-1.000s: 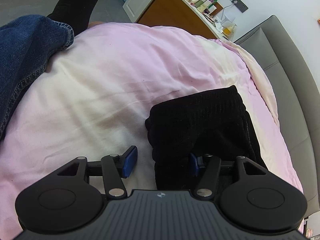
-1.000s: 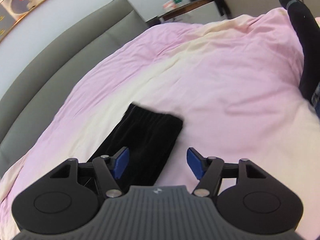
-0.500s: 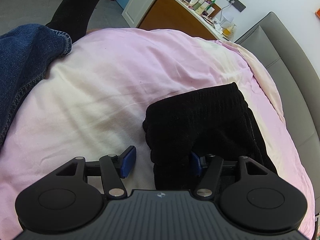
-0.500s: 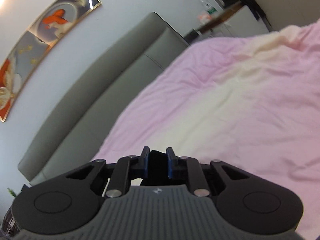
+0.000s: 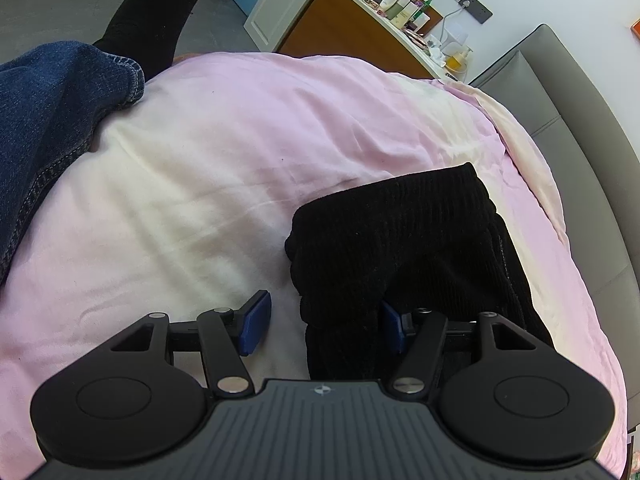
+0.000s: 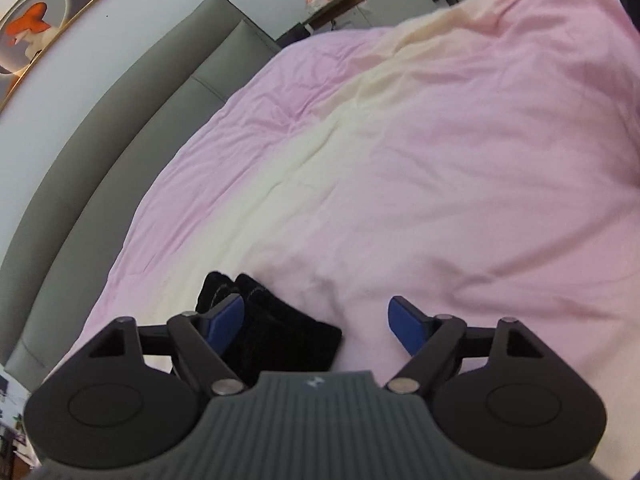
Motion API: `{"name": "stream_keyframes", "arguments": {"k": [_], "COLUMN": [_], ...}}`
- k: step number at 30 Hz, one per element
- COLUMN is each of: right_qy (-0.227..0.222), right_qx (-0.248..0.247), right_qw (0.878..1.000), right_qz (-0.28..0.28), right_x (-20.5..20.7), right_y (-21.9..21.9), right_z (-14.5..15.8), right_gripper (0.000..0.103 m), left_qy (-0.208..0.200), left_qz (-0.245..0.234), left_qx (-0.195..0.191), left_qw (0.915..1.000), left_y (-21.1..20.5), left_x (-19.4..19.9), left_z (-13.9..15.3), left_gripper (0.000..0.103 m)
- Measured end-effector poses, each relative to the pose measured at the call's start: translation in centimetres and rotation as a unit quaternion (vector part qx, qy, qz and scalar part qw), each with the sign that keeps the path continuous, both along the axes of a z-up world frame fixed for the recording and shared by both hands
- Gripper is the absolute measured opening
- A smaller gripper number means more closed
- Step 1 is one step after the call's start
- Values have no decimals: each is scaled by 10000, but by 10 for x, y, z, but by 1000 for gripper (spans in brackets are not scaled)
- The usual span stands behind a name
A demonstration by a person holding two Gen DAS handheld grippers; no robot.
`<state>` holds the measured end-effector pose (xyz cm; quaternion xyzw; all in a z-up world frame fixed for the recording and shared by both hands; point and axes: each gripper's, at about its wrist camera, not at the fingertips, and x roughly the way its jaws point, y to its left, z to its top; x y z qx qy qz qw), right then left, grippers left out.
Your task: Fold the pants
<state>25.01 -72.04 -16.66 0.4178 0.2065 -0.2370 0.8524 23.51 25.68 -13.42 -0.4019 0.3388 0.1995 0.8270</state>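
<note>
The black ribbed pants (image 5: 404, 248) lie folded in a compact bundle on the pink and cream duvet (image 5: 224, 168). My left gripper (image 5: 324, 326) is open, jaws wide, with the near end of the bundle lying between the blue pads; the right pad is partly hidden by the fabric. In the right wrist view the pants (image 6: 280, 340) lie just ahead of the left finger. My right gripper (image 6: 316, 320) is open and empty, low over the duvet (image 6: 420, 168).
A person's blue-jeaned leg (image 5: 44, 120) rests on the bed at the left. A grey padded headboard (image 6: 100, 140) runs along the bed's far side. A wooden dresser (image 5: 360, 36) with bottles stands beyond the bed.
My right gripper, shut on the pants half a second ago, has opened and let go; the bundle now lies on the duvet. The left gripper has hardly moved.
</note>
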Motion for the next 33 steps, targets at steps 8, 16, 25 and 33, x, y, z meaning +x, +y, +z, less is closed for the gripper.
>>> {"name": "stream_keyframes", "arguments": {"k": [8, 16, 25, 33], "right_qy": [-129, -135, -342, -677], "right_qx": [508, 570, 487, 356], "right_qw": [9978, 9972, 9972, 9949], "right_qz": [397, 459, 461, 664], "right_x": [21, 42, 27, 31], "right_y": [7, 15, 19, 18], "right_z": [-22, -25, -12, -4], "right_gripper": [80, 47, 35, 33], "left_qy": [-42, -44, 78, -914], "left_qz": [12, 24, -78, -1126], "left_qx": [-71, -69, 1009, 2364], "left_qw": [10000, 10000, 9948, 9608], "left_y": [-1, -1, -19, -130], "left_x": [-2, -3, -8, -12], "left_z": [-2, -2, 42, 137], "left_gripper": [71, 72, 66, 78]}}
